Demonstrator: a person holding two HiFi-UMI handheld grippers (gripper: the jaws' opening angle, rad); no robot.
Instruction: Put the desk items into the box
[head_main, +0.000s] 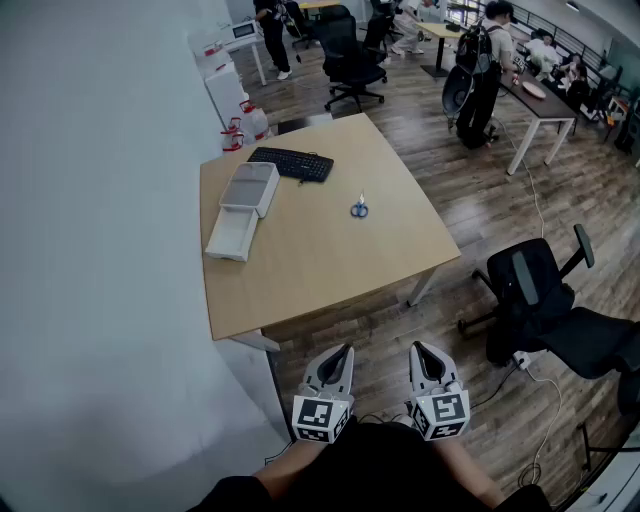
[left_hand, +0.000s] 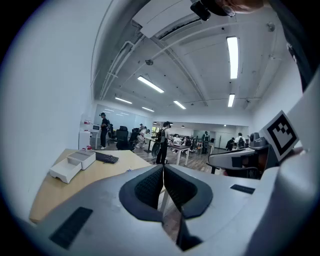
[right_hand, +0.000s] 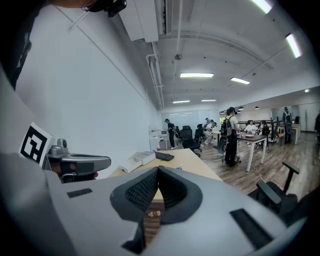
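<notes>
A wooden desk (head_main: 300, 260) stands ahead of me. On it lies a white box (head_main: 243, 209) with its drawer pulled out toward me, also in the left gripper view as the white box (left_hand: 74, 164) and in the right gripper view as the white box (right_hand: 138, 160). A black keyboard (head_main: 291, 163) lies behind the box, and a pair of blue-handled scissors (head_main: 359, 207) rests mid-desk. My left gripper (head_main: 346, 350) and right gripper (head_main: 415, 348) hang side by side below the desk's near edge, both shut and holding nothing, well short of the items.
A black office chair (head_main: 545, 300) stands to the right of the desk. A white wall (head_main: 90, 250) runs along the left. Farther back are other chairs, tables and several people, one standing person (head_main: 482, 75) with a backpack.
</notes>
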